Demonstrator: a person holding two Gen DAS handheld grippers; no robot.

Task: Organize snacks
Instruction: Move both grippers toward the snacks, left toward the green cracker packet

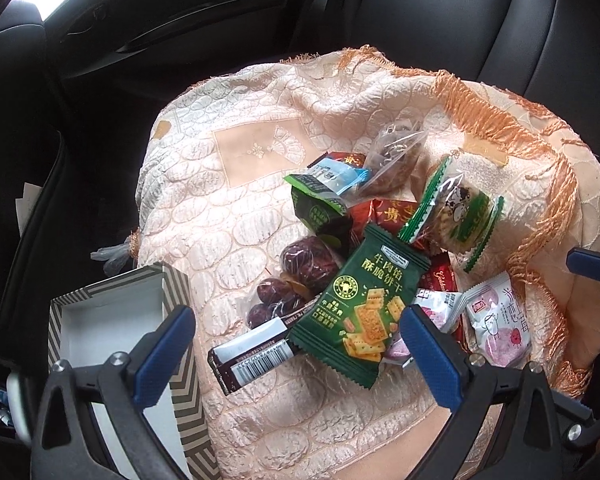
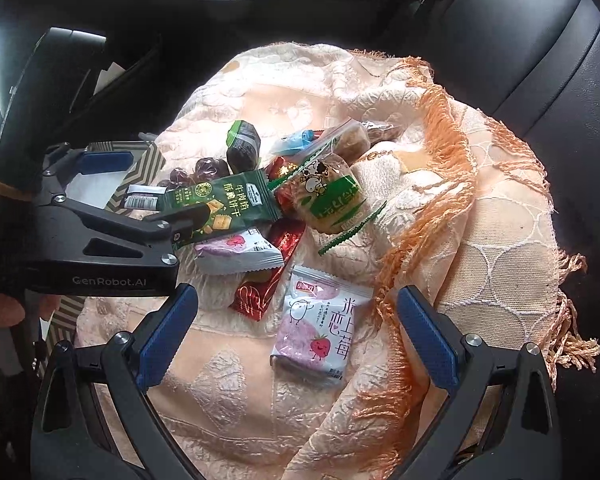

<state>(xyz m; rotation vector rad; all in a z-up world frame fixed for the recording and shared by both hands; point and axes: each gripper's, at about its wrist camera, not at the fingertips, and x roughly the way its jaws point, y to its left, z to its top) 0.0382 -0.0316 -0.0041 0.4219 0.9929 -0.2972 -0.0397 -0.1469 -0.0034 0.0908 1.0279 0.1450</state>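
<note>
Left gripper (image 1: 298, 354): jaws wide, holding nothing, hovering over dark green cracker packet (image 1: 362, 304). Brown barcoded bar (image 1: 252, 358) lies partly under that packet; bagged red dates (image 1: 296, 276) just behind. Striped open box (image 1: 112, 312) sits beside the pile, on the left. Right gripper (image 2: 298, 330): jaws wide, empty, above pink strawberry packet (image 2: 320, 330). All snacks rest on peach fringed cloth (image 2: 480, 280) over black car seat (image 1: 500, 20).

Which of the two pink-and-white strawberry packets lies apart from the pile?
The flat pink-and-white strawberry packet between the open right gripper fingers; the other is tucked under the dark green cracker packet.
</note>
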